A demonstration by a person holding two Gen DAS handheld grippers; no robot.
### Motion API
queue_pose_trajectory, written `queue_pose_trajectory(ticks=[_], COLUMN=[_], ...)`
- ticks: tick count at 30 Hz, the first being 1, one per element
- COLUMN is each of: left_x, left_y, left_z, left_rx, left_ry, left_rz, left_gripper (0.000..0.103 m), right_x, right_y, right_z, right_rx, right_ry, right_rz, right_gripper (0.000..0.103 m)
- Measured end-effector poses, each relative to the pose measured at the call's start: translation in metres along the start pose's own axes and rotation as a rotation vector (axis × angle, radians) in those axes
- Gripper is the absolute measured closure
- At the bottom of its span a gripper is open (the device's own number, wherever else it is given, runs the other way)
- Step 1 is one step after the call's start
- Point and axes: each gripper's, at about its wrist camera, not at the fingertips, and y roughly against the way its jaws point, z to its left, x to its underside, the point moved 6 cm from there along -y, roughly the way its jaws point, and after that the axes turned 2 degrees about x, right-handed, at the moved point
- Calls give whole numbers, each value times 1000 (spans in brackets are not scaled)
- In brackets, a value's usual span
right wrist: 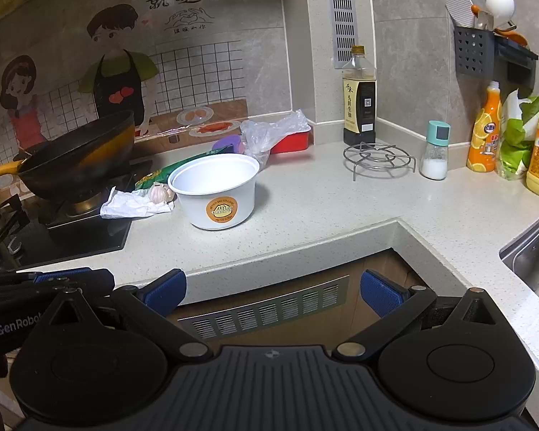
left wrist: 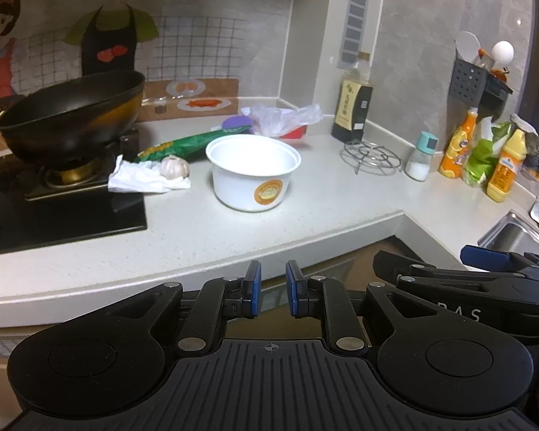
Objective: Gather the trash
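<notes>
Left gripper: blue pads nearly together, a narrow gap, holding nothing, short of the counter edge.
Right gripper: fingers wide apart, empty.
White bowl: upright on the countertop, mid-counter.
Crumpled tissue: left of the bowl, touching a garlic bulb.
Green wrapper: behind the bowl.
Wok: on the stove.

Home kitchen, wok on stove, sink, countertop
</notes>
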Motion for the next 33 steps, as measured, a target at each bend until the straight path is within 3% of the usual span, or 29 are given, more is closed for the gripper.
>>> queue_pose_trajectory(ticks=[33], left_x=[-4], left_y=[-9], left_z=[6], left_rx=[8], left_ry=[33], left_rz=[14], left_gripper=[84], right_x=[-1], right_y=[-8], right_z=[-4], right_rx=[23], right_ry=[-5], right_rz=[8], right_gripper=[0])
